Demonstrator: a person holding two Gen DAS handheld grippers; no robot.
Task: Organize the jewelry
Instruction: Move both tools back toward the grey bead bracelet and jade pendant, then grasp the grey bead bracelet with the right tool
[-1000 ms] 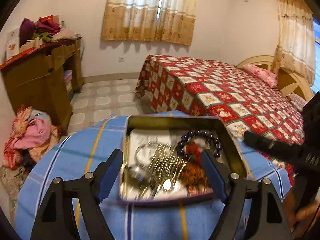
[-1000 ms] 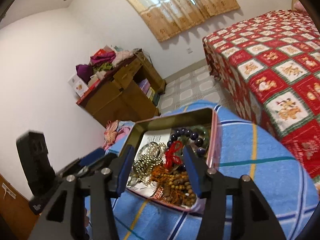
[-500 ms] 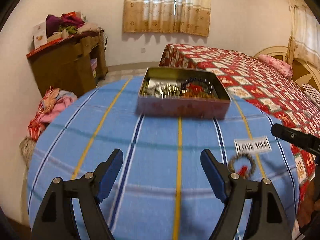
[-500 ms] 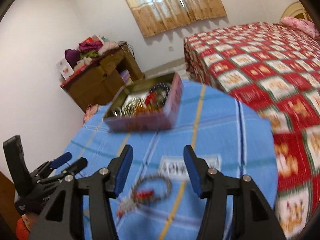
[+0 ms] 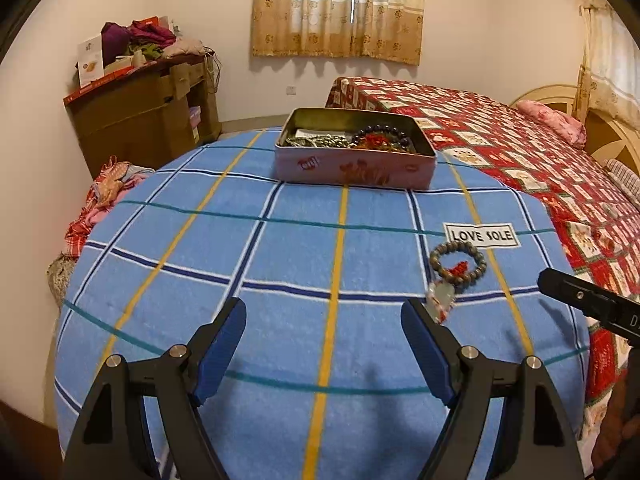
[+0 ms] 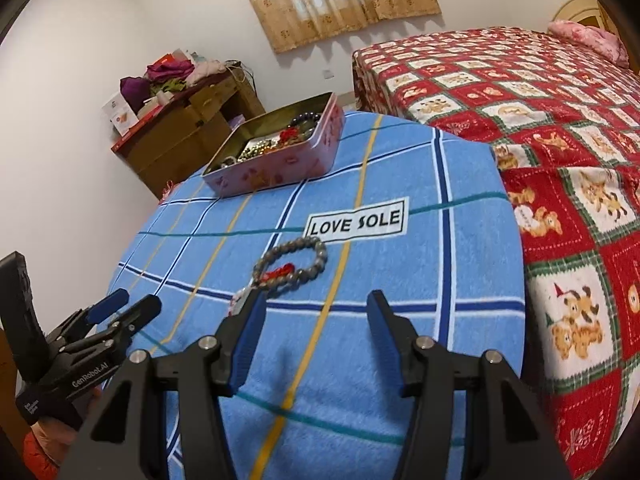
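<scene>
Beaded bracelet (image 5: pixel 458 261) with red tassel and pale pendant, flat on the blue plaid cloth (image 5: pixel 280 264) of the desk, touching nothing but the cloth. Just ahead of the right gripper (image 6: pixel 316 300), a little to its left; pendant end hidden behind the tip of that gripper's left finger. From the left gripper (image 5: pixel 323 308), ahead and off to the right, pendant just beyond its right fingertip. Directly past the bracelet, a white label (image 6: pixel 357 222) reading "LOVE SOLE", sewn flat on the cloth.

Right gripper released, jaws parted about halfway, nothing between the pads, only cloth below. Left gripper released too, jaws spread wide and empty, over bare cloth.

Farther ahead of both grippers, well apart from the bracelet, an open pink tin box (image 5: pixel 354 166) near the far edge of the desk, holding a tangle of jewelry: dark bead bracelet (image 5: pixel 386 132), metallic chains, brownish beads, something red.

Beyond the desk to the right, bed (image 6: pixel 540 92) with red patchwork cover and pink pillow. Far left, wooden cabinet (image 5: pixel 148 116) piled with clothes; bundle of clothes on the floor beside it. Curtained window (image 5: pixel 340 8) on the back wall.
</scene>
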